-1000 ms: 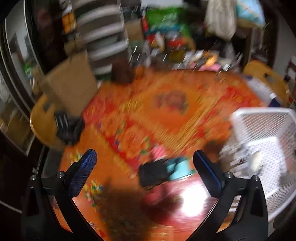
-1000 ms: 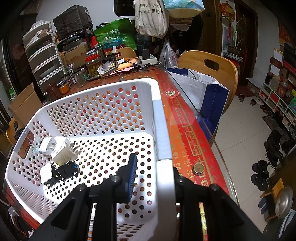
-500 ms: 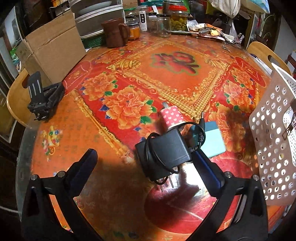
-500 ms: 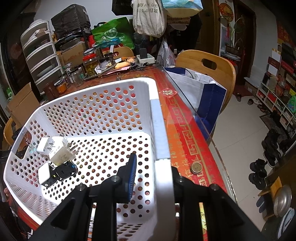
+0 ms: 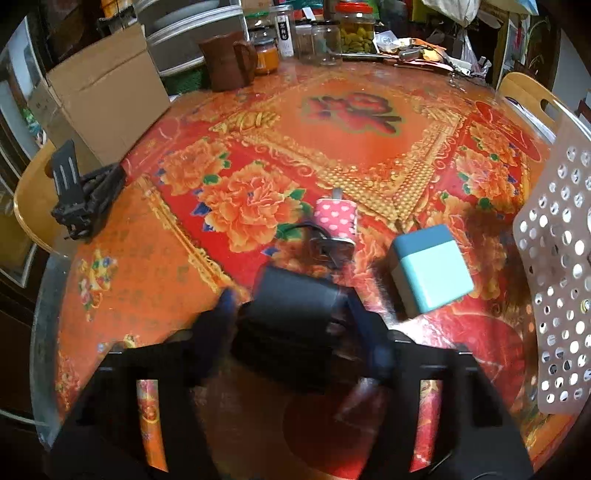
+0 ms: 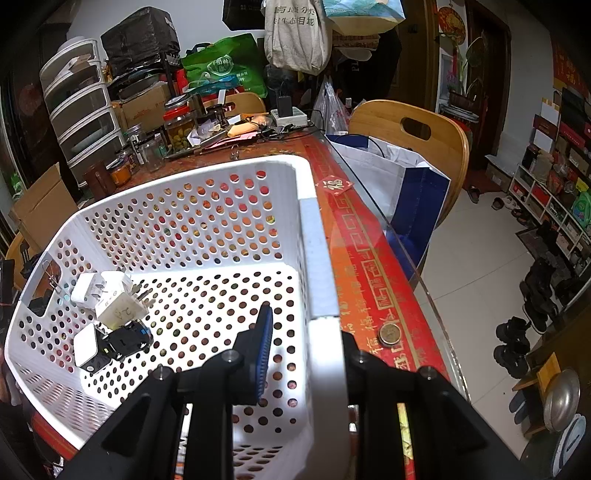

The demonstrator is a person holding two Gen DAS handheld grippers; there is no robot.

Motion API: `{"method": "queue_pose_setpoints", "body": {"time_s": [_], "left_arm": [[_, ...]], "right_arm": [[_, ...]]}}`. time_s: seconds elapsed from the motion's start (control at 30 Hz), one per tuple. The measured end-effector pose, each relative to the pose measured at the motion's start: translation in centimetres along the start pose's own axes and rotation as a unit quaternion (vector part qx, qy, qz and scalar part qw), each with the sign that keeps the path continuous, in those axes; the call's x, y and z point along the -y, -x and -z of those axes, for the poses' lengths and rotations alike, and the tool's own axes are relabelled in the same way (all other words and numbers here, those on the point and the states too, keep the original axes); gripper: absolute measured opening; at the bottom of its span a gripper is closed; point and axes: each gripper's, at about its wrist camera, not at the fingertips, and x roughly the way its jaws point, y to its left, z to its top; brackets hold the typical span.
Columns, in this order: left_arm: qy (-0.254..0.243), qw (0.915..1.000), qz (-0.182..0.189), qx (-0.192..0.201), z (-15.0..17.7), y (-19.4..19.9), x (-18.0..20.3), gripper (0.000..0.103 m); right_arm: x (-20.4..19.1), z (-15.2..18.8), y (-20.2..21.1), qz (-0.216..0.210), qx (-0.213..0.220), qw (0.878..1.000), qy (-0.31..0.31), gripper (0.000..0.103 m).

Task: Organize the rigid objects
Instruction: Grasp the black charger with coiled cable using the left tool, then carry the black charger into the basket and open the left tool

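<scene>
In the left wrist view my left gripper (image 5: 291,317) is shut on a black power adapter (image 5: 291,314) with a coiled cable, low over the red tablecloth. A teal box-shaped charger (image 5: 430,271) and a pink dotted charger (image 5: 336,218) lie just beyond it. My right gripper (image 6: 306,343) is shut on the right wall of the white perforated basket (image 6: 321,273). Inside the basket lie white plug adapters (image 6: 107,295), a small white charger (image 6: 85,345) and a black plug (image 6: 127,338).
The basket's wall (image 5: 557,280) stands at the right in the left wrist view. A cardboard box (image 5: 103,92), a brown jug (image 5: 227,62) and jars (image 5: 351,33) stand at the table's far side. A black stand (image 5: 79,195) sits at the left edge. A coin (image 6: 389,334) lies by the basket.
My left gripper has come down and forward over the black adapter and closed on it. The right gripper keeps its hold on the basket wall; the basket has barely moved.
</scene>
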Motion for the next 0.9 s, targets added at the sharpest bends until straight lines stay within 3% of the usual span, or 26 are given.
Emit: {"method": "queue_pose_setpoints", "body": {"time_s": [0.07,0.2,0.33,0.43,0.6,0.73,0.9], "left_arm": [[-0.01,0.9994,-0.031,0.012,0.4,0.6,0.4,0.05],[-0.008,0.9923,-0.091,0.084,1.1,4.2,0.7,0.049],[-0.03,0.9828,-0.124,0.134,0.5,8.6,1.9,0.049],[-0.043,0.9783,-0.128,0.157,-0.5,11.8,2.9,0.049],[-0.061,0.9826,-0.079,0.157,-3.7,16.8,5.4,0.049],[-0.132,0.9826,-0.015,0.129,-5.2,19.1,10.6,0.049],[-0.231,0.969,0.045,0.074,-4.6,19.1,18.6,0.049]], "right_arm": [[0.0,0.0,0.0,0.0,0.0,1.0,0.0,0.024],[0.0,0.1,0.0,-0.001,0.0,1.0,0.001,0.024],[0.0,0.1,0.0,-0.002,0.0,1.0,0.003,0.024],[0.0,0.1,0.1,-0.005,0.001,1.0,0.003,0.024],[0.0,0.0,0.0,-0.006,-0.001,1.0,0.007,0.024],[0.0,0.0,0.0,-0.009,-0.001,1.0,0.008,0.024],[0.1,0.0,-0.1,-0.012,-0.002,1.0,0.007,0.024]]}}
